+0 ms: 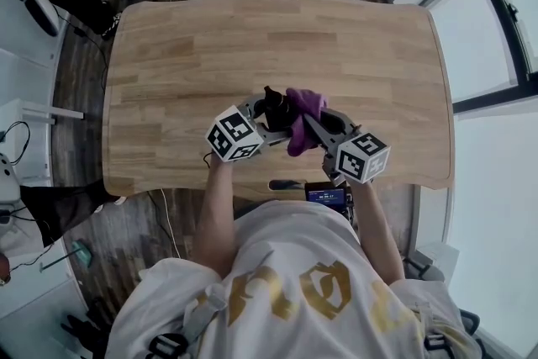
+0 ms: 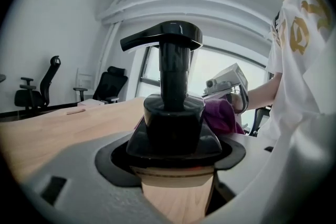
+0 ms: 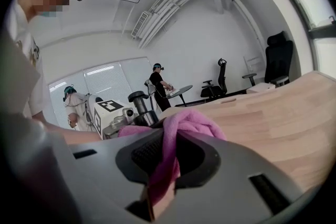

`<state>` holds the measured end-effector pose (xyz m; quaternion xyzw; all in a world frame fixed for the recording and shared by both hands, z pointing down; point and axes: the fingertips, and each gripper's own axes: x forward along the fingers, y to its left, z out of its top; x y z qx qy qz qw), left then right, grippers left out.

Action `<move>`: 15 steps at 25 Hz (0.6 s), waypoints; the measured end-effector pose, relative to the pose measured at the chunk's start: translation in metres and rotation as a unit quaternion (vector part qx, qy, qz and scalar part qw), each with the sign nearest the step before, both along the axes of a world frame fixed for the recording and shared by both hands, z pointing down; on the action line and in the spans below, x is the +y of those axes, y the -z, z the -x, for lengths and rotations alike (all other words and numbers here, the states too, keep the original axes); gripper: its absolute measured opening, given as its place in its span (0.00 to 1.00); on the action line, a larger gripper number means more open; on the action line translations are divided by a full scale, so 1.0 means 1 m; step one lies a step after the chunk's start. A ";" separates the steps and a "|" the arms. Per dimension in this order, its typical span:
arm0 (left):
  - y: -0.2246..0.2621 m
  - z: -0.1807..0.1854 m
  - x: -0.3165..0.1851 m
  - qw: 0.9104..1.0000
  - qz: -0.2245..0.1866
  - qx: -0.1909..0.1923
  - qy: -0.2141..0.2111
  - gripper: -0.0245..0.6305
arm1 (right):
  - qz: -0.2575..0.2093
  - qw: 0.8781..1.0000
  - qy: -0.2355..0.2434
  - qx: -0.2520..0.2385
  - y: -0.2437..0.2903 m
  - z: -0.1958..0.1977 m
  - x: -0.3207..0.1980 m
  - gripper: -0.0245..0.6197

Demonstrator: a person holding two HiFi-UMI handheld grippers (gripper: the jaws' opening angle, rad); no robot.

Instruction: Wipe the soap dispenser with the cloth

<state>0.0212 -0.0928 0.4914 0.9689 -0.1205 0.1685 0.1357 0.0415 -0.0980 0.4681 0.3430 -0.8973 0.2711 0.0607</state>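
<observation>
While the left gripper point(image 1: 266, 115) has its jaws clamped round the soap dispenser point(image 1: 273, 103) just under the black shoulder, the right gripper point(image 1: 304, 129) comes in from the right with its jaws pinched shut on a fold of the cloth point(image 1: 304, 108). From the right jaws the dispenser lies to the left and a little farther off, and the bunched cloth fills the space between them, its free end against the dispenser's right flank as far as the head view shows. The dispenser's long axis is upright, pump on top, so I judge that wiping means drawing the cloth up, down or around that side. The right gripper does the work and the left only steadies.

Both grippers sit over the near middle of the worktop point(image 1: 252, 38). I cannot tell whether the dispenser's base rests on the wood or is held just above it.

In the left gripper view the dispenser point(image 2: 173, 113) has a glossy black pump head with its spout pointing left, a black stem and a broad black collar. The body below looks pale brown. The cloth point(image 2: 223, 117) is purple-pink, soft and crumpled.
</observation>
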 end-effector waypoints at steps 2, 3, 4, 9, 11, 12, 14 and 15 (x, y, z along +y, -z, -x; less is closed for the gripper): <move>0.000 0.002 0.000 1.000 -0.002 -0.004 0.003 0.59 | 0.001 1.000 0.007 -0.010 0.002 0.002 0.004 0.12; 0.000 0.003 -0.001 1.000 -0.003 -0.004 0.004 0.59 | 0.000 1.000 0.011 -0.016 0.003 0.002 0.006 0.12; 0.001 0.003 -0.002 1.000 -0.004 -0.003 0.006 0.59 | -0.003 1.000 0.016 -0.021 0.005 0.003 0.007 0.12; 0.005 0.002 -0.001 1.000 -0.001 0.007 0.005 0.59 | -0.019 0.999 0.030 -0.036 0.013 0.003 0.011 0.12; 0.011 0.000 0.001 1.000 -0.003 0.017 -0.002 0.59 | -0.019 0.999 0.017 -0.041 0.014 0.000 0.007 0.12; 0.014 -0.001 0.002 1.000 -0.004 0.021 -0.007 0.59 | -0.019 0.999 0.010 -0.041 0.015 -0.001 0.005 0.12; 0.018 -0.003 0.004 0.999 -0.007 0.027 -0.015 0.59 | -0.024 0.999 -0.001 -0.032 0.014 -0.002 -0.001 0.12; 0.020 -0.004 0.005 0.999 -0.008 0.029 -0.018 0.59 | -0.027 0.999 -0.005 -0.027 0.014 -0.003 -0.005 0.12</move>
